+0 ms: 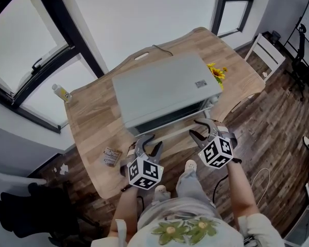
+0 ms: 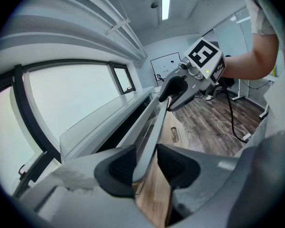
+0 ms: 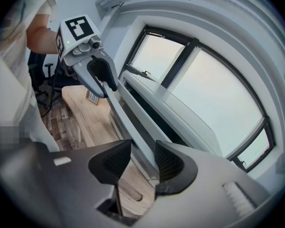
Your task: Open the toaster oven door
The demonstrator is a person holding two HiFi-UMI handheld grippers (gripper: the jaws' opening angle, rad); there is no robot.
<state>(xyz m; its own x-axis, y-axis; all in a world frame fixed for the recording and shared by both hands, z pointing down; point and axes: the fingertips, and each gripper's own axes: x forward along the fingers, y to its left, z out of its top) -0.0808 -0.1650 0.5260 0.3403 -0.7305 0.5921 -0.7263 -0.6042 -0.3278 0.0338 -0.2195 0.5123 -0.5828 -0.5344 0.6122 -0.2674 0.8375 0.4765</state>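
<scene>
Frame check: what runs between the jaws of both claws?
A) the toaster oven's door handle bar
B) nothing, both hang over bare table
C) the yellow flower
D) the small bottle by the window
A: in each gripper view the door handle bar of the toaster oven passes straight between the jaws of the left claw and of the right claw.

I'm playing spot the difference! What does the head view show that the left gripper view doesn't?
Only the head view: yellow flowers and a small clear bottle by the window. Only the left gripper view: a long white ceiling light. Both: the grey metal toaster oven, its pale handle bar, the left gripper and the right gripper.
</scene>
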